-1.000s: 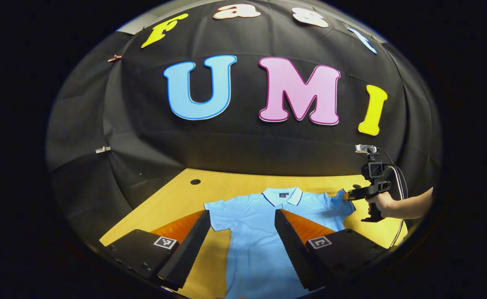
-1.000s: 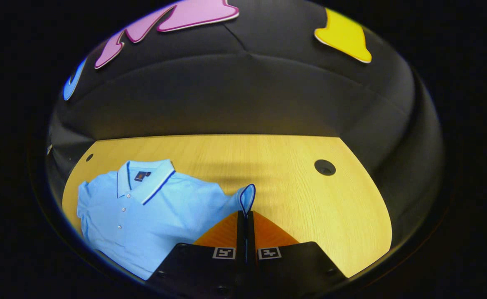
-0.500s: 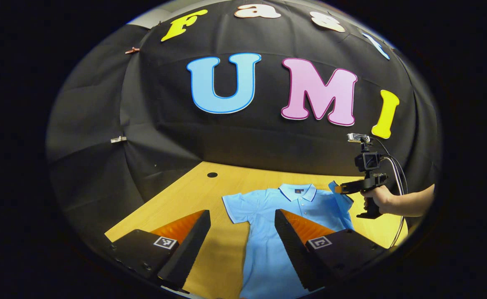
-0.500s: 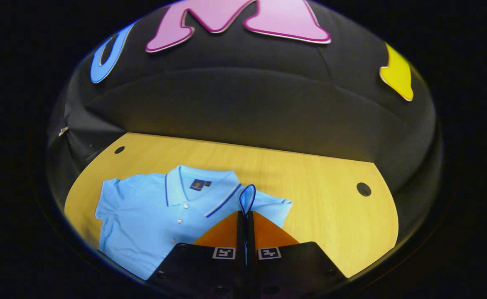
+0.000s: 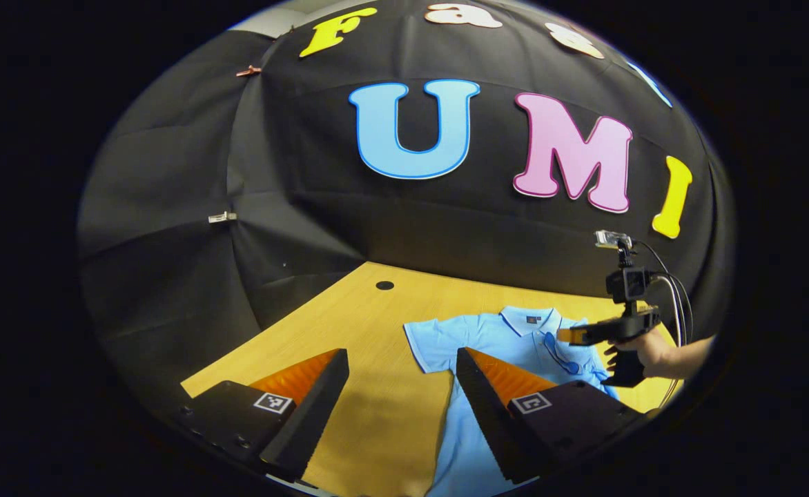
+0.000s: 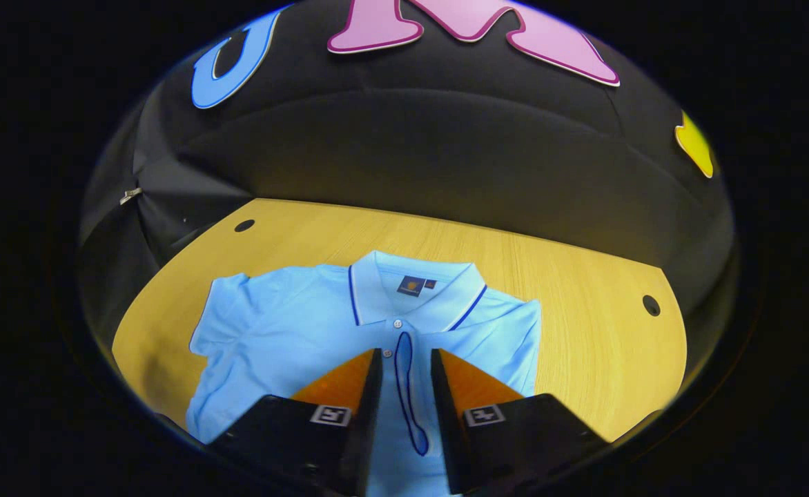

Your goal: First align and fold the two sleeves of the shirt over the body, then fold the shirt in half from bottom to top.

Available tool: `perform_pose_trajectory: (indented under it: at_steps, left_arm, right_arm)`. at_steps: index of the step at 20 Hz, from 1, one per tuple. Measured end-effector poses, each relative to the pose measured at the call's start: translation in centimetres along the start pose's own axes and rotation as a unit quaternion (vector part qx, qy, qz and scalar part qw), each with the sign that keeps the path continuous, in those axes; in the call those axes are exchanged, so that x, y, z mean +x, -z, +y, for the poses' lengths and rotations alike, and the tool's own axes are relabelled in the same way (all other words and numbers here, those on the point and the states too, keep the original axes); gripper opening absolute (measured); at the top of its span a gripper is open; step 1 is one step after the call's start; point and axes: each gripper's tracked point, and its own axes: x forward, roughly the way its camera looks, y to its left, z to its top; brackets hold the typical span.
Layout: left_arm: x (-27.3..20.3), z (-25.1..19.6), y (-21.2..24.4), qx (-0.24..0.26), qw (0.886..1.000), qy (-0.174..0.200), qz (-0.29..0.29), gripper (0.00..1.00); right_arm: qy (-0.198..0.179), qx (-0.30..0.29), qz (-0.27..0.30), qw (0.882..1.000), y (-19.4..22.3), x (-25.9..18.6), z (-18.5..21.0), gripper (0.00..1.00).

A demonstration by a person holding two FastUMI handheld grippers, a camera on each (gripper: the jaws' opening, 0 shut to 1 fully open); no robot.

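Jaws of the right gripper (image 6: 404, 362) stand parted above the folded sleeve (image 6: 408, 393) on the polo shirt (image 6: 287, 331). Left gripper (image 5: 401, 369) jaws gape wide over bare worktop (image 5: 349, 324) left of the shirt. Round cable holes (image 6: 651, 304) flank the collar (image 6: 415, 290).

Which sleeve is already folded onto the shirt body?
The sleeve lying between the right tool fingers, its dark-trimmed cuff resting on the polo shirt chest below the collar. The other sleeve lies spread flat on the table.
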Motion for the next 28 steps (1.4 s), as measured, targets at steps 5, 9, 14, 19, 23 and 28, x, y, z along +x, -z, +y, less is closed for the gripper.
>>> perform_pose_trajectory:
  at_steps: [5, 9, 14, 19, 23, 28]
  left_arm:
    - [5.8, -0.4, -0.6, 0.019, 1.0, 0.021, 0.006, 0.99]
    - [11.7, -1.2, 0.4, -0.006, 0.998, 0.054, 0.039, 0.99]
    - [19.9, 0.8, 3.5, 0.009, 0.995, 0.046, 0.091, 0.99]
    - [26.2, 0.3, 5.6, 0.022, 0.991, 0.055, 0.122, 0.97]
    - [29.9, -0.3, 6.9, 0.045, 0.987, 0.063, 0.143, 0.97]
    - [32.1, -0.3, 10.2, 0.067, 0.978, 0.063, 0.189, 0.97]
  right_arm:
    - [0.013, -0.002, -0.014, 1.0, -0.3, -2.4, -1.9, 0.91]
    - [0.038, -0.003, -0.03, 0.999, -0.9, -4.6, -5.0, 0.98]
    - [0.053, 0.016, -0.043, 0.998, -0.9, -7.8, -7.9, 0.98]
    - [0.074, -0.007, -0.032, 0.997, 2.3, -10.6, -10.7, 0.99]
    - [0.094, -0.019, -0.008, 0.995, 5.6, -12.5, -12.6, 0.98]
    - [0.101, 0.022, -0.003, 0.995, 7.1, -14.6, -13.4, 0.98]
